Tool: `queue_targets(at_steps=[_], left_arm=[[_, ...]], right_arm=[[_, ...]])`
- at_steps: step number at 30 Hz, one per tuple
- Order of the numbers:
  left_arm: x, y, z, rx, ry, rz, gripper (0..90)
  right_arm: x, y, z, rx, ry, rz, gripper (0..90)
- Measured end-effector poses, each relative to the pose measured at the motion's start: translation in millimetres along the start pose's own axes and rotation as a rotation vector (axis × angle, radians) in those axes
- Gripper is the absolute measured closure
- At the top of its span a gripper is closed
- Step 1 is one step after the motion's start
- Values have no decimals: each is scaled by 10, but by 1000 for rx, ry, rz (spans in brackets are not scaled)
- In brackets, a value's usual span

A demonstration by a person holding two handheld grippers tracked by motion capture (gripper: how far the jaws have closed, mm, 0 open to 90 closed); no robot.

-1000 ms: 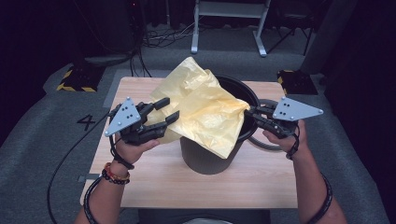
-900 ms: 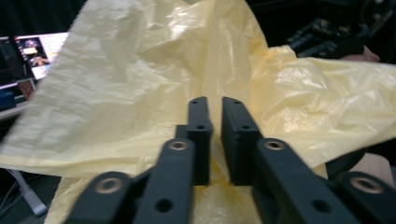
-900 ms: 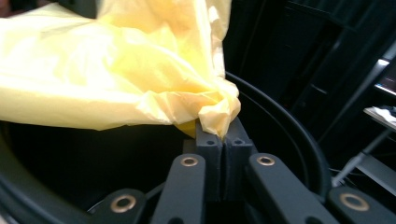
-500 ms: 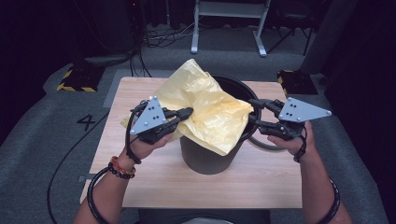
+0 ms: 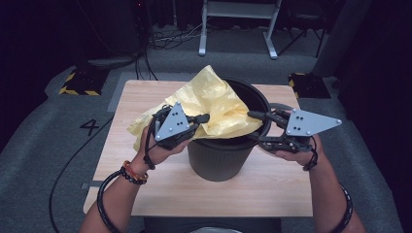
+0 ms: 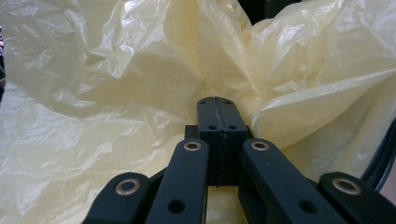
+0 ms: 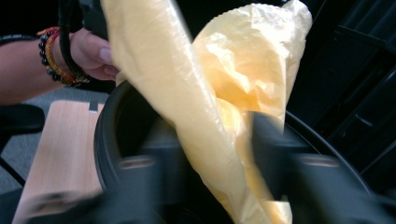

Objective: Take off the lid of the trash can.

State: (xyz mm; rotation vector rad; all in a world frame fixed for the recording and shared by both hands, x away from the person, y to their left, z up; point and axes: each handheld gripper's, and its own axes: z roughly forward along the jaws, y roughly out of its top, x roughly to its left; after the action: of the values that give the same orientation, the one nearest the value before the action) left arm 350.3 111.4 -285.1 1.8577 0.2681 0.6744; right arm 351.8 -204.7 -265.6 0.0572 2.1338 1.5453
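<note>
A crumpled yellow plastic bag (image 5: 214,104) lies over the left and far side of a black bin (image 5: 218,155) on the wooden table (image 5: 272,184). My left gripper (image 5: 204,118) is at the bin's left rim, shut on a fold of the bag (image 6: 116,84), its jaws pressed together (image 6: 217,100). My right gripper (image 5: 253,126) is at the bin's right rim. Its jaws have just been closing and still stand apart. A strip of the bag (image 7: 187,107) hangs between them (image 7: 212,135) over the bin's rim (image 7: 105,135). This view is blurred.
The bin stands mid-table with bare wood in front of it and to the left. On the floor behind are two yellow-and-black striped blocks (image 5: 77,82) (image 5: 306,85), loose cables (image 5: 165,41) and a metal frame's legs (image 5: 238,24).
My left gripper has moved right to the bin's rim and shut on the bag. My right gripper has let go of the bag's edge and its jaws now stand apart.
</note>
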Motion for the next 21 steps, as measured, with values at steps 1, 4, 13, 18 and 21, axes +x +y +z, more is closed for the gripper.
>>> queue_targets(at_steps=[1,4,13,18,21], left_arm=[[0,-4,-1,-5,-2,0,900],[4,-25,-43,-47,14,-15,900],[55,-173,-433,-105,138,-100,480],[106,-353,-660,-94,222,-144,323],[154,-476,-758,-78,240,-175,274]], right_arm=[[12,14,12,8,1,-15,754],[9,38,48,54,8,-27,883],[-83,-16,94,205,-56,46,888],[-119,-54,122,246,-68,82,883],[-126,-77,140,282,-73,85,875]])
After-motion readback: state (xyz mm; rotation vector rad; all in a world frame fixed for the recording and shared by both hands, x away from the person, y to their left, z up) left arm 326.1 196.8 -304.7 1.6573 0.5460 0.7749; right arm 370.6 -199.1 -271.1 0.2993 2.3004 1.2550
